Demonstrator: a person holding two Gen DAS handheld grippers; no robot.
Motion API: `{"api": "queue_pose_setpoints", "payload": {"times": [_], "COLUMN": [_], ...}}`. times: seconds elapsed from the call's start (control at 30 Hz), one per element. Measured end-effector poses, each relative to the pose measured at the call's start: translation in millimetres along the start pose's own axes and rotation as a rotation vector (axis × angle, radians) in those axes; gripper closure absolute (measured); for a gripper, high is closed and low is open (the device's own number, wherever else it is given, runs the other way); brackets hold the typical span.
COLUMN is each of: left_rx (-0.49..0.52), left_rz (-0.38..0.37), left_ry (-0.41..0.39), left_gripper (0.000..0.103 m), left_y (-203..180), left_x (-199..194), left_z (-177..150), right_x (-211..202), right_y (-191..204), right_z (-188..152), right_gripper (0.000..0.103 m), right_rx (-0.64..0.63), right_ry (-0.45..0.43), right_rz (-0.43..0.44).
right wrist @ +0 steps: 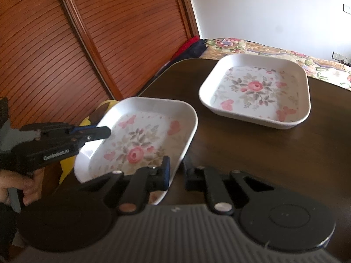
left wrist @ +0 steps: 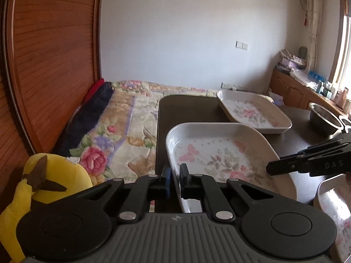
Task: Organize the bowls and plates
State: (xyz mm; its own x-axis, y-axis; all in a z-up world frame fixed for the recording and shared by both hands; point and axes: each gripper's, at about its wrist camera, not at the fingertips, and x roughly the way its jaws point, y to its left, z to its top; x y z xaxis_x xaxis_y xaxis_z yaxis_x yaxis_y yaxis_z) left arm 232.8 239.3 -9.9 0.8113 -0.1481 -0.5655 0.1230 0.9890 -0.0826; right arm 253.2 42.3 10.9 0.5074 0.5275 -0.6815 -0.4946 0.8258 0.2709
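The left gripper [left wrist: 175, 176] is pinched on the near rim of the near floral plate [left wrist: 219, 155], one finger inside and one outside. The right gripper [right wrist: 175, 169] is clamped on the same plate's opposite rim, so the plate is held tilted at the surface [right wrist: 252, 153] edge. A second floral plate [right wrist: 255, 91] rests flat on the surface beyond the held plate. A metal bowl [left wrist: 324, 118] sits right of it.
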Motion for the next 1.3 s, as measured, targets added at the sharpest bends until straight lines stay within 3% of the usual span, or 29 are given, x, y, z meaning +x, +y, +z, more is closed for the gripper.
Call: {"api": "queue_pose_setpoints", "payload": {"times": [0.53,0.87,1.3], "left_rx": [0.03,0.053,0.07], "left_rz": [0.001,-0.051,-0.109], "left_ry": [-0.07,-0.11,-0.138], "left_gripper": [0.065,0.065,0.065], "left_y": [-35.8,-75.0,-127.5], "left_x": [-27.9,-49.4,-82.9], "left_z": [13.7,20.4,-3.1], "right_x": [-37.2,-75.4,-130.4], "right_y": [-13.2,-28.6,-44.8], "right_z": [0.2,-5.7,-37.4], "right_gripper": [0.097,0.097,0.097], "right_rx": [0.052,0.059,0.06], "right_ry": [-0.094,-0.157,-0.202], "right_rz": [0.005,-0.013,-0.055]}}
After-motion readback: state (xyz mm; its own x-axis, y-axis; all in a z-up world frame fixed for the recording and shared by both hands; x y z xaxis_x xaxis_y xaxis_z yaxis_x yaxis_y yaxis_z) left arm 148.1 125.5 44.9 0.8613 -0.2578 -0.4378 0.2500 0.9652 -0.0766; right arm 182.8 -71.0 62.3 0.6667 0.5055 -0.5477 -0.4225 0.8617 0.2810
